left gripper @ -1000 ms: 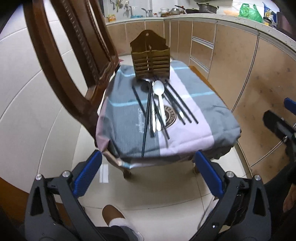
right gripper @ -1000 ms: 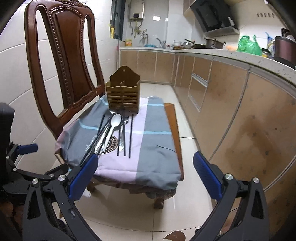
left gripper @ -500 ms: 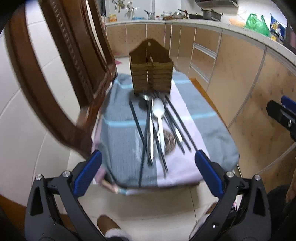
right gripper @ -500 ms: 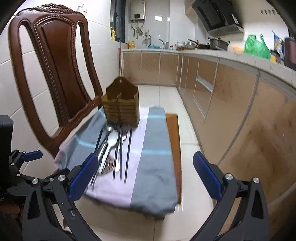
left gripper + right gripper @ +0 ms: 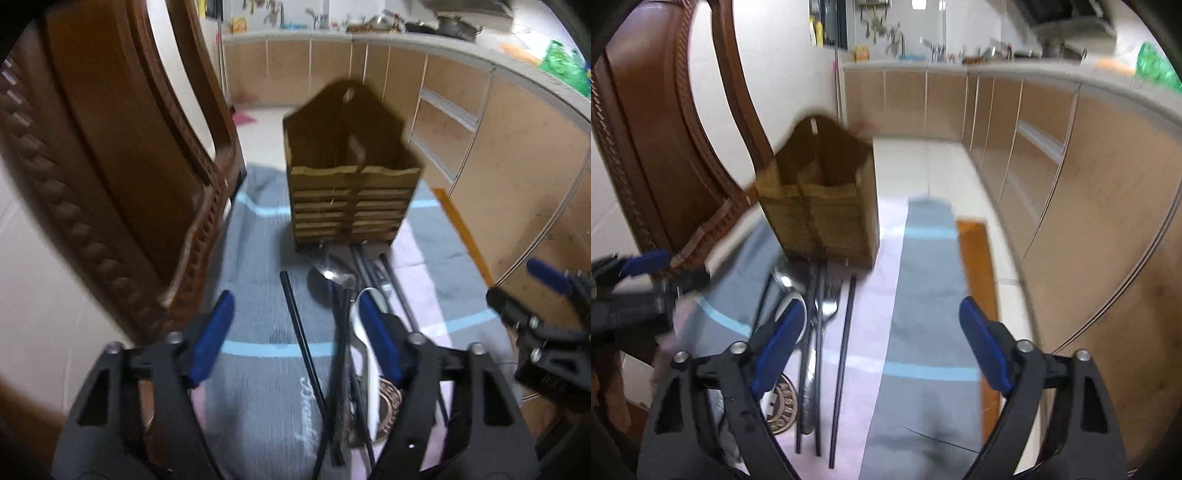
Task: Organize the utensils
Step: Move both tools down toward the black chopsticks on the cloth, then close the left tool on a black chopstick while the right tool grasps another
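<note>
Wooden furniture dominates the scene: a carved dark-brown chair back (image 5: 122, 192) rises at the left of the work surface. Beside it stands a low table covered by a grey, lilac and pale-blue striped cloth (image 5: 258, 325). Kitchen base cabinets with tan doors (image 5: 1089, 206) run along the right, well apart from the work.

On the far part of the cloth stands a slatted brown wooden utensil caddy with a peaked back and two compartments (image 5: 351, 192), upright; both compartments appear empty, though blur limits certainty. Directly in front of it, touching or nearly touching its base, the utensils lie loose in a bundle: several black chopsticks (image 5: 301, 332), a metal spoon (image 5: 330, 275), a white plastic spoon (image 5: 365, 354) and a metal fork (image 5: 827, 308). One black chopstick (image 5: 844, 354) lies slightly apart at the right edge of the bundle.

The left gripper (image 5: 297, 336) has just been closing its jaws, which now stand partly open above the left side of the bundle; chopsticks lie between the blue pads below, but nothing is gripped. The right gripper (image 5: 882, 343) has likewise been narrowing, remains well open, and holds nothing; its left pad sits over the white spoon and the rest of its span over bare cloth.

Assessment: the step in hand is the approach to a first pick; no utensil is yet stowed. The next move calls for lowering onto a single item, closing fully, and lifting without dragging its neighbours.
</note>
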A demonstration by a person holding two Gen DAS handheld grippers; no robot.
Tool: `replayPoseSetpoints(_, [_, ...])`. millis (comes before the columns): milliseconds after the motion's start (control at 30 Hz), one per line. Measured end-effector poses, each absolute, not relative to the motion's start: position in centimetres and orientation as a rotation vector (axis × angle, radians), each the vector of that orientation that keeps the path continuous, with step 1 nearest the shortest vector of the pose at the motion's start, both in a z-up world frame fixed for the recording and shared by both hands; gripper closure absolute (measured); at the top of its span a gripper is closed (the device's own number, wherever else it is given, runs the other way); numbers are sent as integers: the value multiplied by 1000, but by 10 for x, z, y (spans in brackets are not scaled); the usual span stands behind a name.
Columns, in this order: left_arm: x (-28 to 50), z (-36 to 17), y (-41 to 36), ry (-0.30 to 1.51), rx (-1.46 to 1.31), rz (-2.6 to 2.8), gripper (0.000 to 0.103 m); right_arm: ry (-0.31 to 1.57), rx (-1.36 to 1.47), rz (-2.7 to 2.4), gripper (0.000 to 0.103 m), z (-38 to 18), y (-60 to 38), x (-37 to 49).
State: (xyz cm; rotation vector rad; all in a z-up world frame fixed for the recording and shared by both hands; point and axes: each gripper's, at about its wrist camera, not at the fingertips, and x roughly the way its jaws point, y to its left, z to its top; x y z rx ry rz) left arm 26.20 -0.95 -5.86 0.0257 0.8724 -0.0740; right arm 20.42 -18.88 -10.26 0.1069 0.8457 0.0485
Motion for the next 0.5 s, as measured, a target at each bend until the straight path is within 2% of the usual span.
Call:
replayPoseSetpoints(100, [282, -88, -4, 927, 18, -65, 42, 906, 96, 74, 32, -123, -183, 223])
replayPoseSetpoints(233, [307, -111, 3, 997, -43, -72, 50, 975, 18, 93, 42, -147, -165, 248])
replayPoseSetpoints(500, [345, -141, 10, 1052, -68, -32, 64, 1016, 51, 114, 60, -174, -155, 294])
